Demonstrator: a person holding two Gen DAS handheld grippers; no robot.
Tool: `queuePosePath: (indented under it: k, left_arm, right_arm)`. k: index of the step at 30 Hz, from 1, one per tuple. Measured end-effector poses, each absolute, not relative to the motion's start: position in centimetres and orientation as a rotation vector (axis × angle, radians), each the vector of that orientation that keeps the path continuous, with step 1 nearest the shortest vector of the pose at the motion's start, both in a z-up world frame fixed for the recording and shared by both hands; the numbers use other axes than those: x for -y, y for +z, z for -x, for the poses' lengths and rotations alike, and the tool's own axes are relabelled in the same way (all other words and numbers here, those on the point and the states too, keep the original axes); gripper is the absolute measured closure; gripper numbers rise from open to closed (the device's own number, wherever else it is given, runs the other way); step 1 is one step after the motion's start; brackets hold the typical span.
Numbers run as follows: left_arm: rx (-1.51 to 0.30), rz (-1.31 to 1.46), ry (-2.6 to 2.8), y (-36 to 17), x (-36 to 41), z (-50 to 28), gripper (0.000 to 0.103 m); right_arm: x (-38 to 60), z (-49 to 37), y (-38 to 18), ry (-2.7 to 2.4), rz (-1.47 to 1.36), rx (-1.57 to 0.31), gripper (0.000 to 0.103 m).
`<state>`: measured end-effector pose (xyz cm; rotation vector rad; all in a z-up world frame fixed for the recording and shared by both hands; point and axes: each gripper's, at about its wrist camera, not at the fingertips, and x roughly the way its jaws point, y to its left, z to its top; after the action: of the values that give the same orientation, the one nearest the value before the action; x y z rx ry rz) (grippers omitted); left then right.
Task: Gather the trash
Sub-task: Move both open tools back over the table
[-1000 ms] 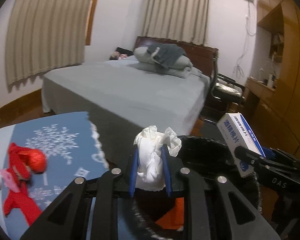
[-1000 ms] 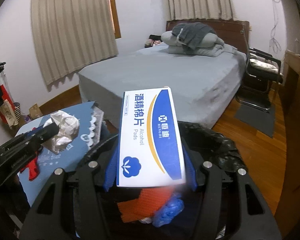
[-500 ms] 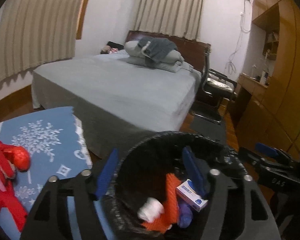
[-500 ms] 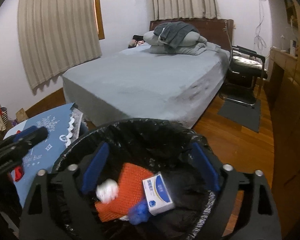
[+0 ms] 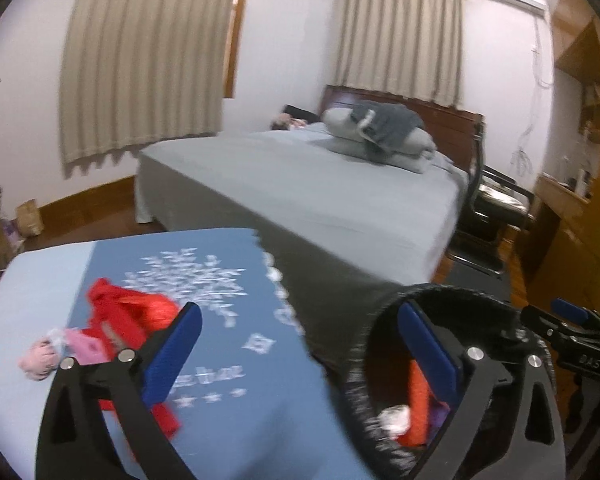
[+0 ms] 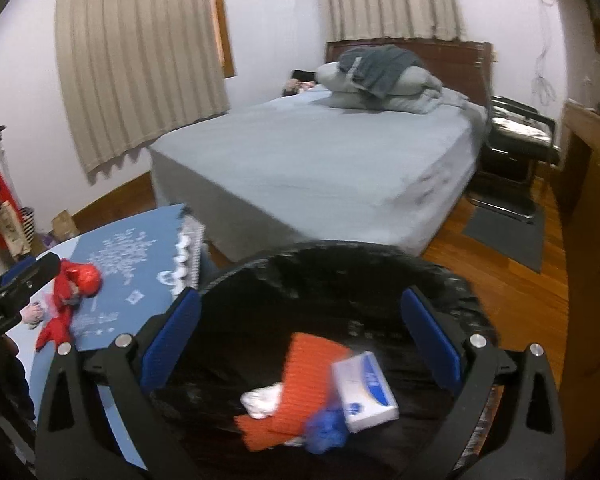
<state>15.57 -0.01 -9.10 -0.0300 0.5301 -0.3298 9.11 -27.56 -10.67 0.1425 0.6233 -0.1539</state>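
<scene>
Right hand-held gripper (image 6: 300, 340) gapes above white box (image 6: 365, 390) in bin (image 6: 340, 264)

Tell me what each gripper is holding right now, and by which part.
Nothing. The left gripper and right gripper are both open and empty; the box and tissue lie in the bin.

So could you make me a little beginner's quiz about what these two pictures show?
1. True or false: the right hand-held gripper grips something.
2. Where is the white-and-blue cardboard box? A) black-lined round trash bin B) grey bed C) blue snowflake tablecloth
3. The red plastic bag lies on the ____.

Key: 1 false, both hand-held grippers are open, the left too. 2 A. 3 tablecloth.
</scene>
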Motion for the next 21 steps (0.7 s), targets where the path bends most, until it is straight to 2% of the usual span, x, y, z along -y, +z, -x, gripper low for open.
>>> queuePosePath:
  k: [21]
  left_arm:
    - [-0.551,0.041,0.041,-11.9,-16.1,-15.4,0.006]
  right_arm:
    - [12.9,-16.3,-11.6,0.132,-0.063,-0.651,0.005]
